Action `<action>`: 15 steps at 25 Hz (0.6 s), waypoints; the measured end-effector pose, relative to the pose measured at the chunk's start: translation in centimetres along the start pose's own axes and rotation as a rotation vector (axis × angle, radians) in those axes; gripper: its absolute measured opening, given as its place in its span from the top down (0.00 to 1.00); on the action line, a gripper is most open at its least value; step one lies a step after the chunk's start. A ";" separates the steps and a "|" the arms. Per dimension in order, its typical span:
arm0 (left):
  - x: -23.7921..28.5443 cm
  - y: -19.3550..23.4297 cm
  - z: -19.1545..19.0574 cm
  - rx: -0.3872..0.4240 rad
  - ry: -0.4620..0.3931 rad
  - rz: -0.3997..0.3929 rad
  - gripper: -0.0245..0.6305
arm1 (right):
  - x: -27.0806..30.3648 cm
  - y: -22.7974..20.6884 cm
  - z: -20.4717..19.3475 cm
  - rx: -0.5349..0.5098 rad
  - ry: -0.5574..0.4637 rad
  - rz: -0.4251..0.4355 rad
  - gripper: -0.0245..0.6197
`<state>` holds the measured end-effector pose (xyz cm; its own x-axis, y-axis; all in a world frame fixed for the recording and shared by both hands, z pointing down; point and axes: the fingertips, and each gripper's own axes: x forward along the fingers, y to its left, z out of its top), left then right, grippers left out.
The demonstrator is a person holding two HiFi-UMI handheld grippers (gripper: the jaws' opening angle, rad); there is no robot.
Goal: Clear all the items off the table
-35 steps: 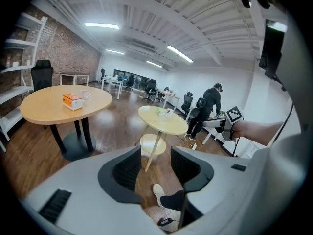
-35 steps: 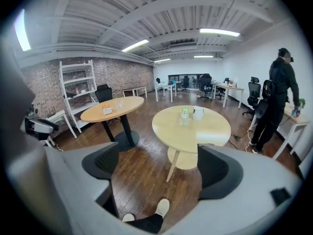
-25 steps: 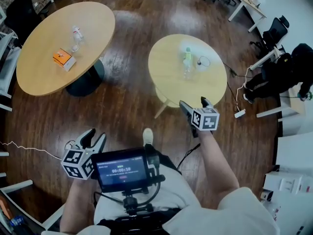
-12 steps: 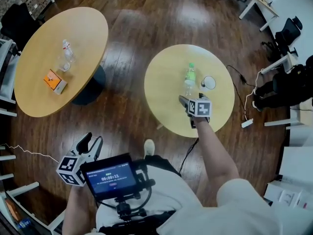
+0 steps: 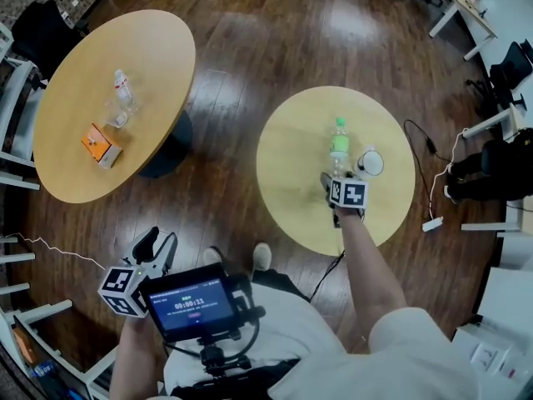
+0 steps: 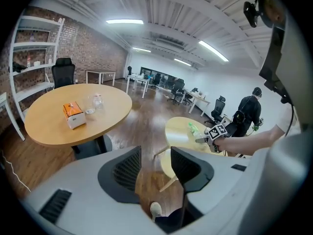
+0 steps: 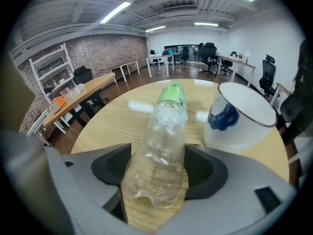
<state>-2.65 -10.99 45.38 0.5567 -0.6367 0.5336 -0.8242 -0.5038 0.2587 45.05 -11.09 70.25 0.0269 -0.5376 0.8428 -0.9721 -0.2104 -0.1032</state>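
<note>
A clear plastic bottle (image 5: 339,144) with a green cap and label stands on the small round table (image 5: 291,173), with a white mug (image 5: 369,162) with a blue handle just to its right. My right gripper (image 5: 330,180) reaches over the table's near side. Its jaws have just been closing, and in the right gripper view the pads press both sides of the bottle (image 7: 164,146); the mug (image 7: 239,116) stands close beside the right jaw. My left gripper (image 5: 156,245) hangs open and empty near my waist, far from both tables, its jaws (image 6: 155,168) framing only floor.
The large round table (image 5: 150,57) at the left carries an orange box (image 5: 98,144), a clear bottle (image 5: 122,84) and a glass (image 5: 117,117). A seated person in black (image 5: 491,161), office chairs and floor cables lie to the right. Dark wood floor separates the tables.
My right gripper came forward and down over the small table and its jaws closed onto the bottle. The left gripper shifted slightly and stayed open.
</note>
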 end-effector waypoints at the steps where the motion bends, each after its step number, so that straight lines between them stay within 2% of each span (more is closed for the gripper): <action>1: 0.3 -0.1 0.1 0.000 -0.001 -0.004 0.66 | -0.4 -0.2 0.0 -0.006 -0.006 -0.005 0.43; 4: 1.6 -0.3 0.2 -0.009 -0.001 -0.033 0.67 | -2.4 -0.8 0.1 -0.014 -0.032 -0.009 0.44; 6: 2.5 0.5 0.6 -0.018 -0.003 -0.048 0.66 | -3.6 0.7 1.4 -0.034 -0.062 0.007 0.44; 10: 3.6 2.9 2.7 -0.011 -0.027 -0.071 0.67 | -6.0 6.6 5.9 -0.082 -0.138 0.055 0.45; 15: 4.5 6.9 5.6 -0.016 -0.072 -0.101 0.66 | -4.7 14.5 10.4 -0.088 -0.159 0.155 0.45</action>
<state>-5.29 -20.62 45.06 0.6428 -0.6234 0.4452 -0.7645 -0.5585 0.3217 33.25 -20.09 59.35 -0.0945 -0.6812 0.7260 -0.9840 -0.0469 -0.1721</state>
